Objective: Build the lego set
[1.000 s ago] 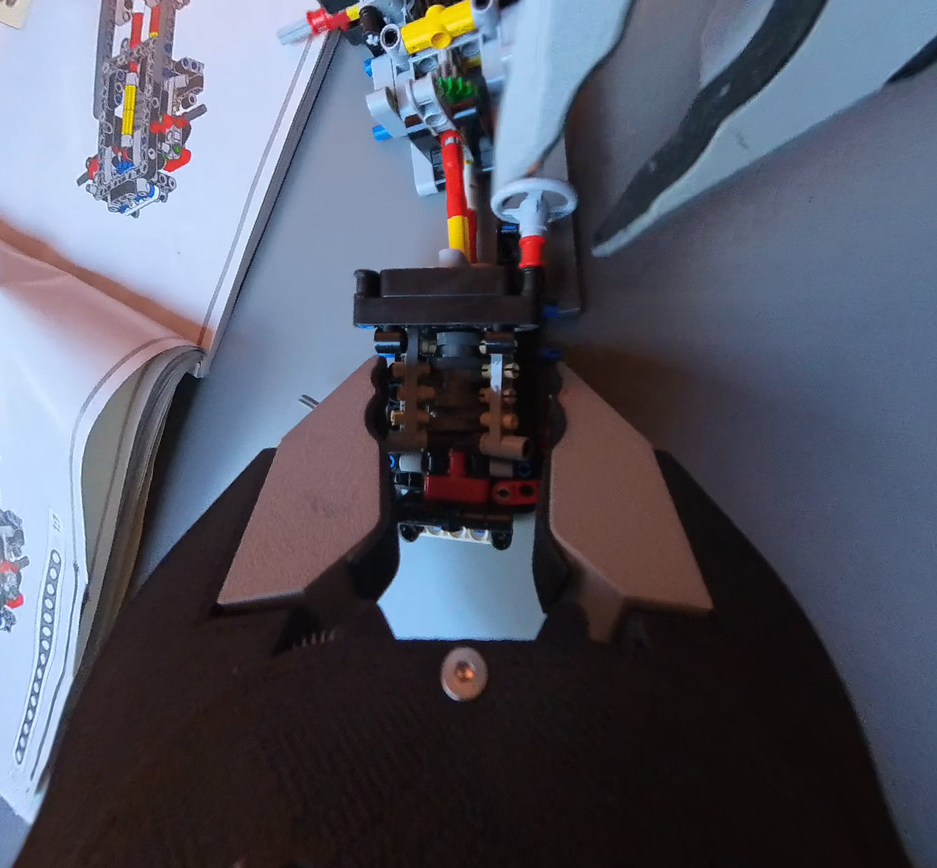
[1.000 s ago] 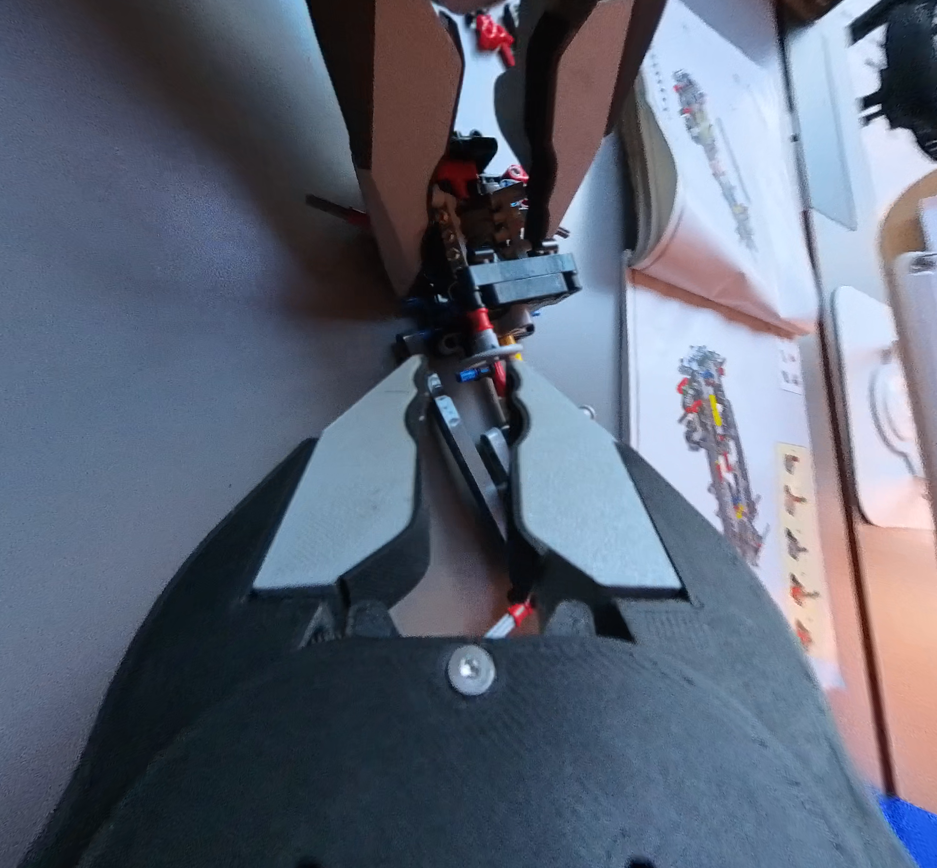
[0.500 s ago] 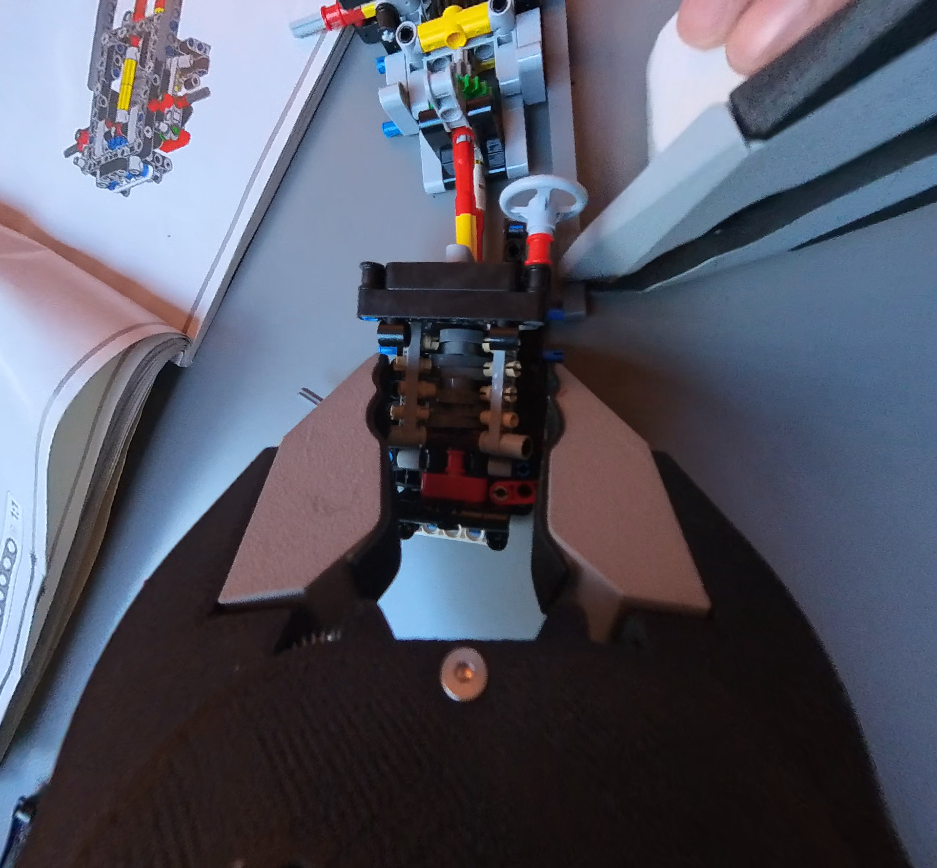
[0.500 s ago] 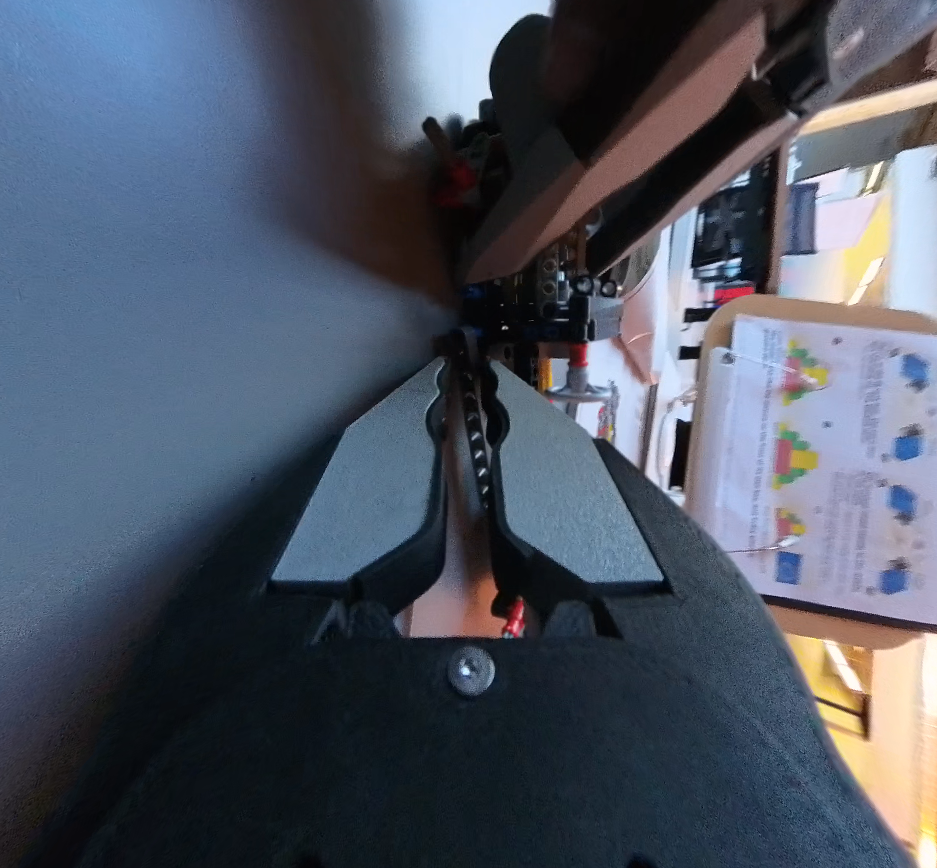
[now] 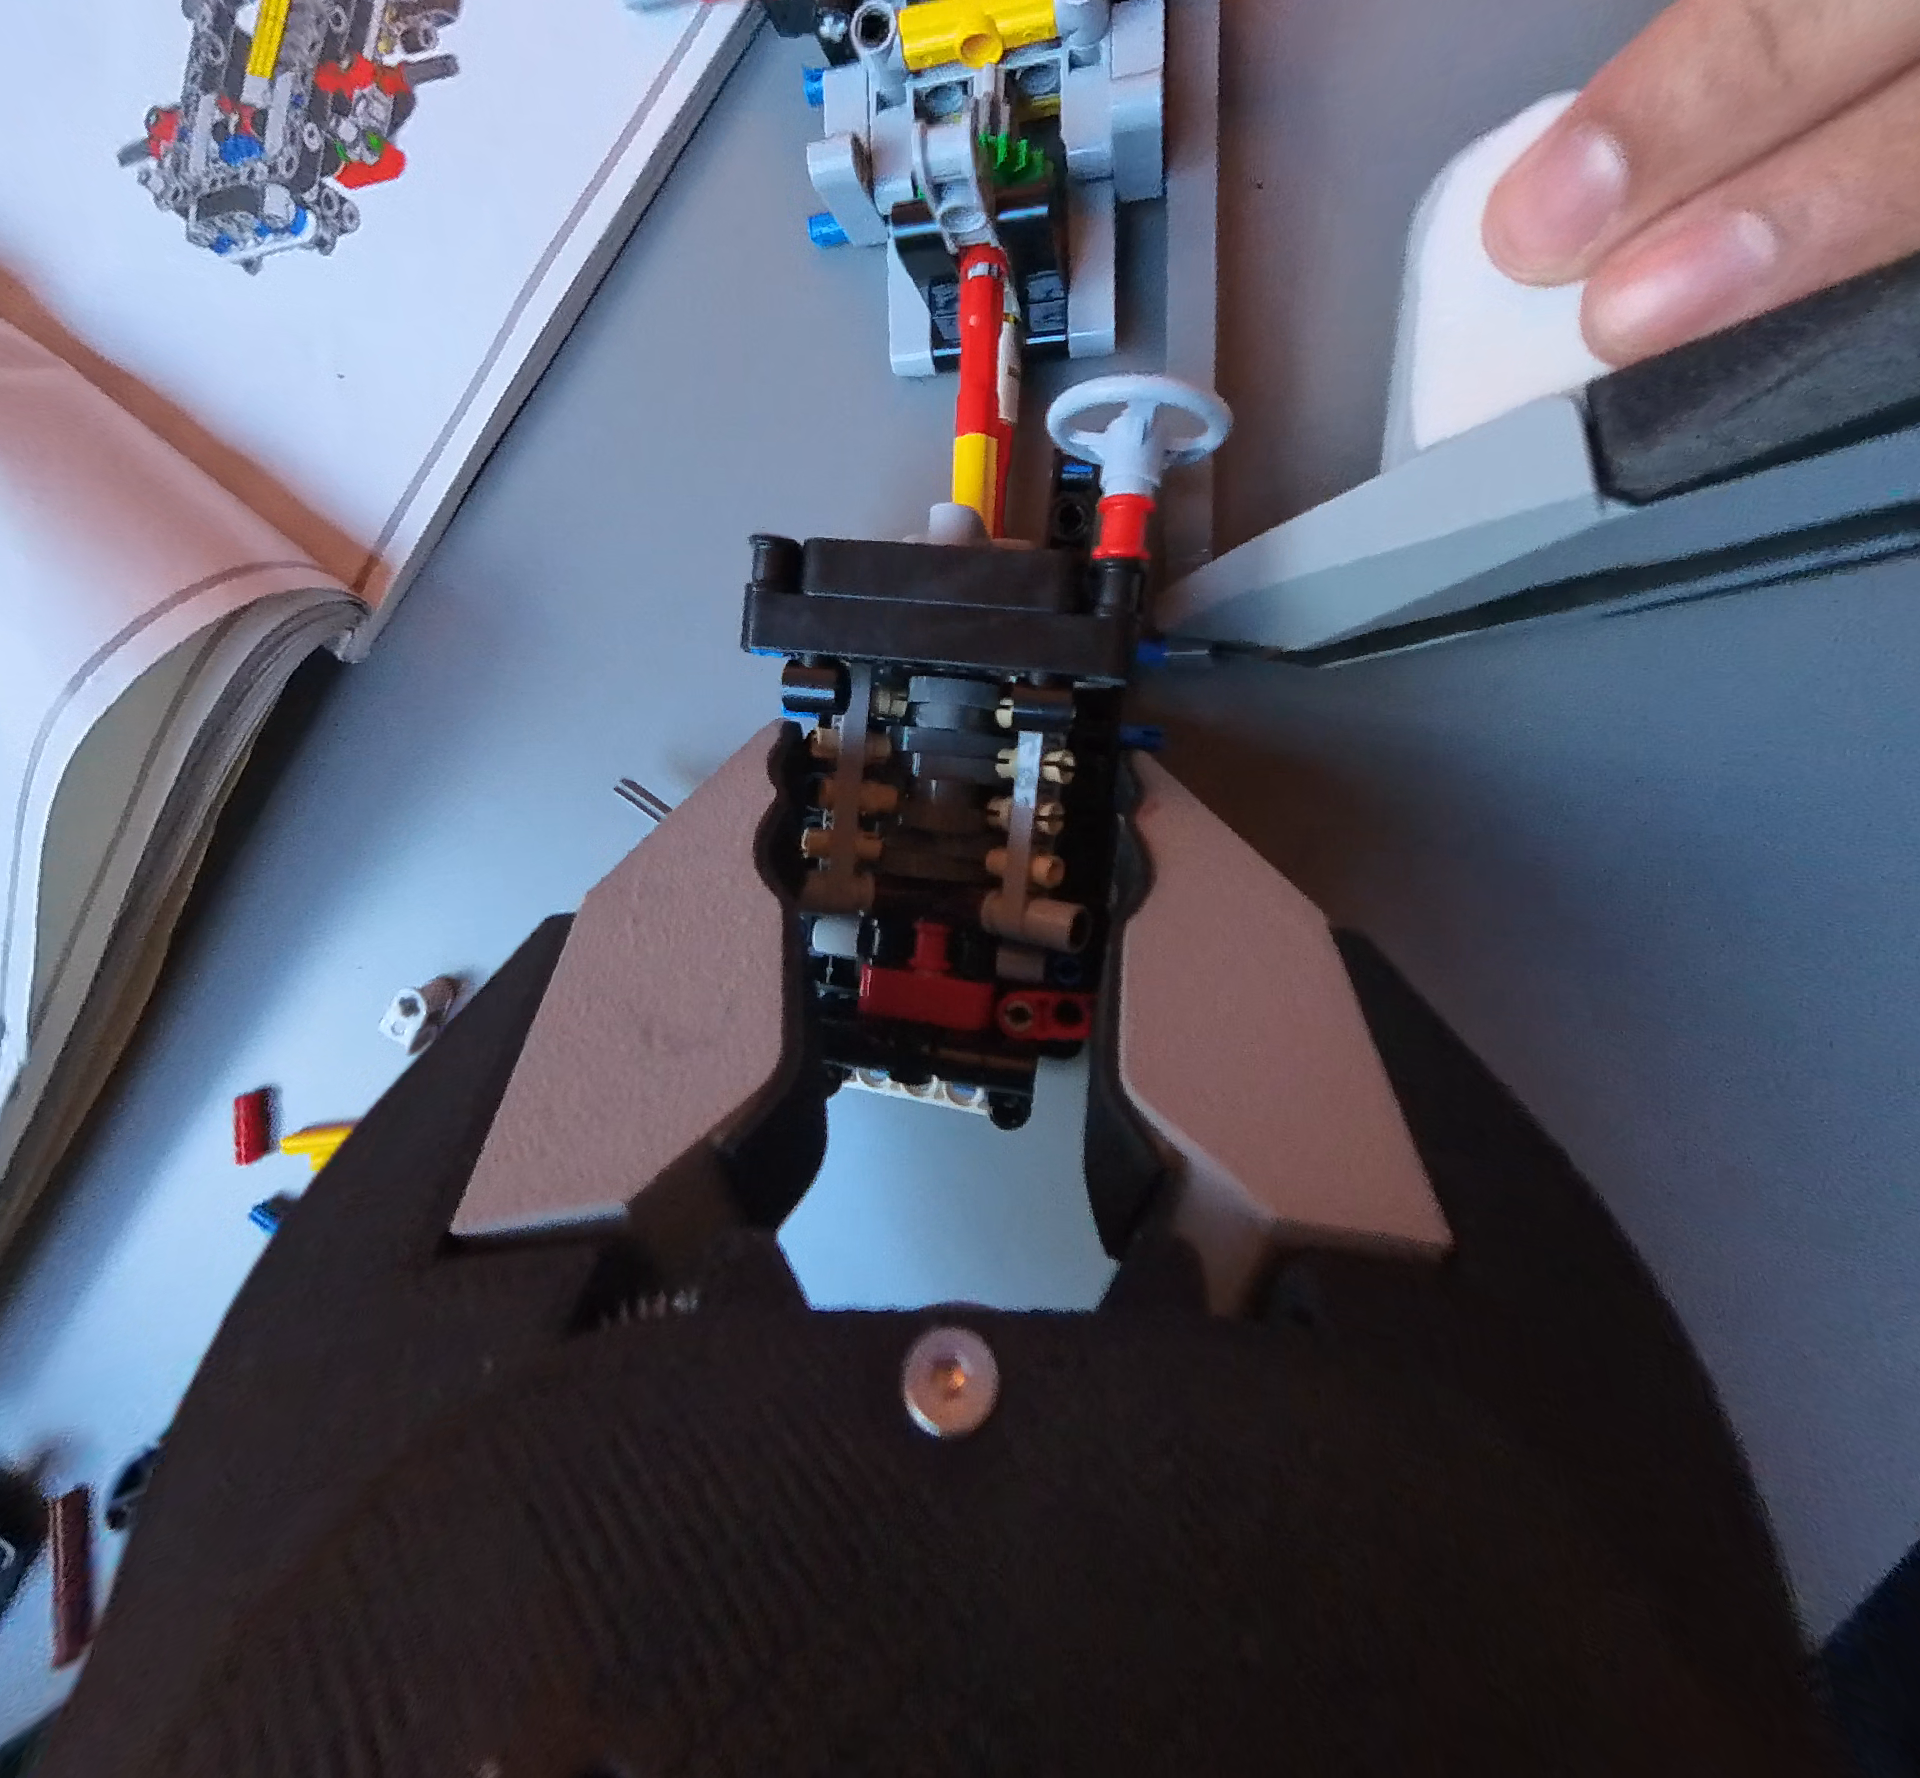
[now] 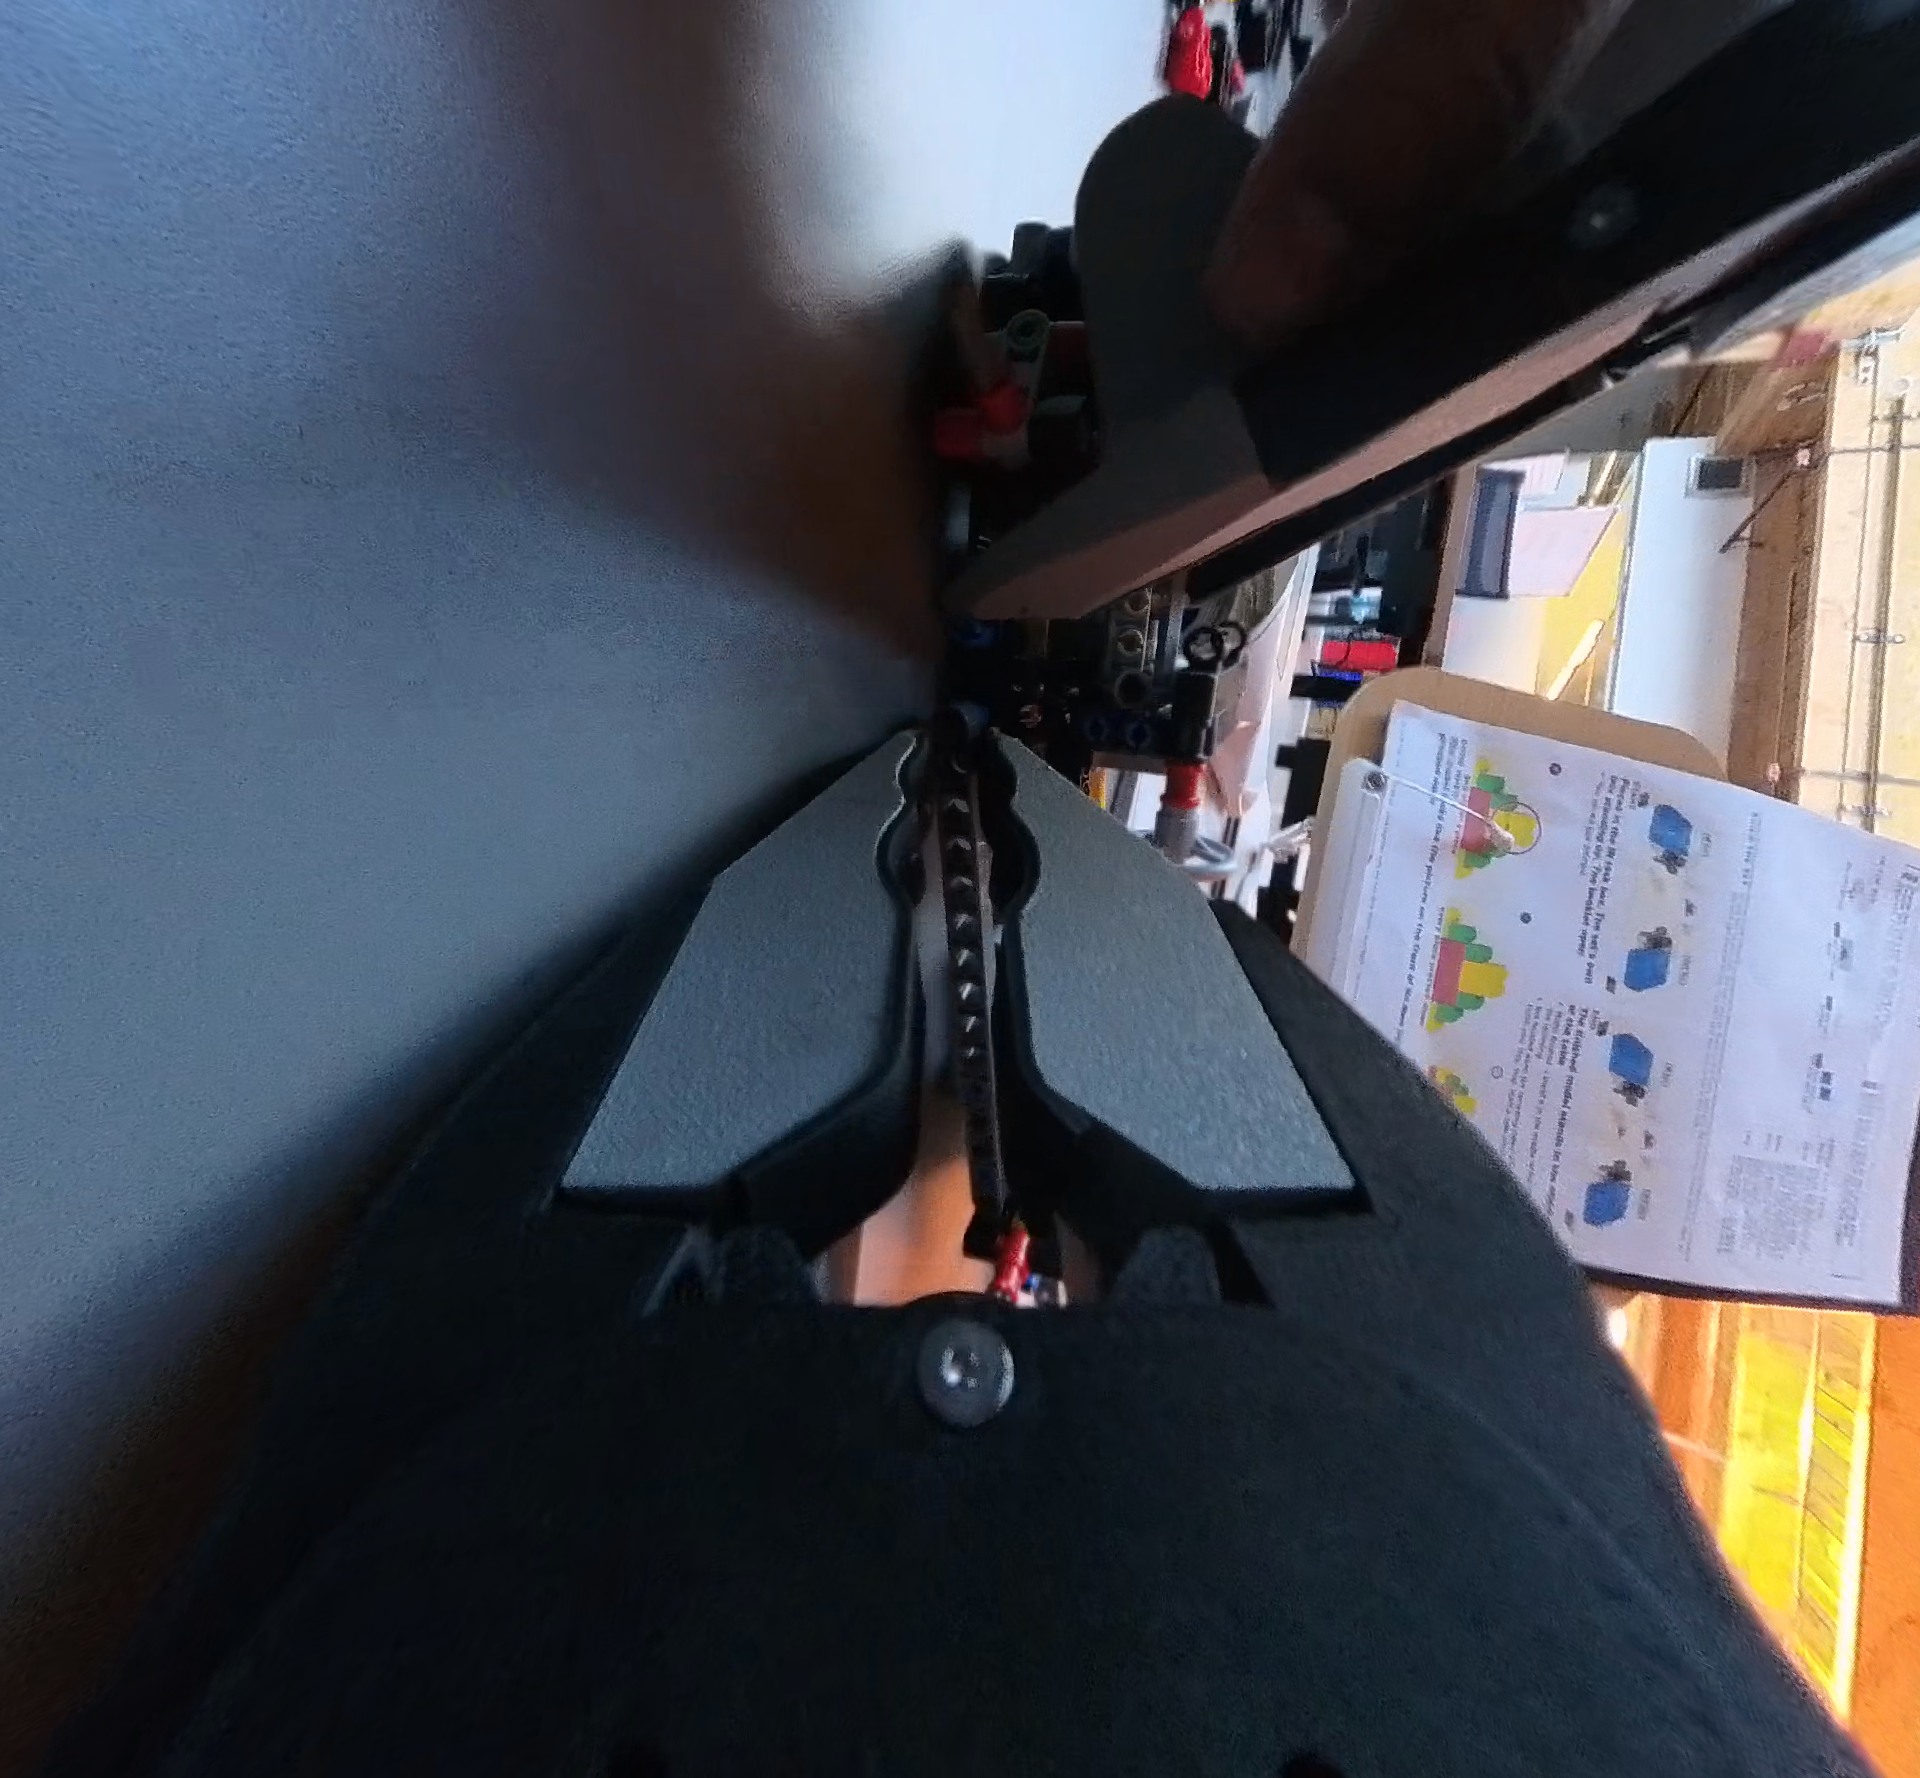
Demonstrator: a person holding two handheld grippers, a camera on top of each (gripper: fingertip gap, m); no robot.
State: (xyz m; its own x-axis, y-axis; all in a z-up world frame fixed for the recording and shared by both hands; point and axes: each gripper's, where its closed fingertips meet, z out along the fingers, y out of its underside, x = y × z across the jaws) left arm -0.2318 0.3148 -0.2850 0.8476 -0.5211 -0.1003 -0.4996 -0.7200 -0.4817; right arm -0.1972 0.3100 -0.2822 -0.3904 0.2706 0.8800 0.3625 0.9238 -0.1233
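left gripper [image 5: 951, 772]: fingers clamped on both sides of the brick-built chassis [image 5: 945, 855], which lay on the grey table [image 5: 1558, 897].
right gripper [image 6: 961, 772]: fingers nearly together, pinching a black perforated beam [image 6: 966, 980], tip touching the chassis side.
step: judged beam-to-chassis fitting; pin alignment needed.

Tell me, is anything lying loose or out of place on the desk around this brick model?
Yes. A few small loose pieces lie scattered on the grey tabletop left of the left gripper, apart from the brick model it clamps. The open instruction booklet has curling pages. Nothing looks broken.
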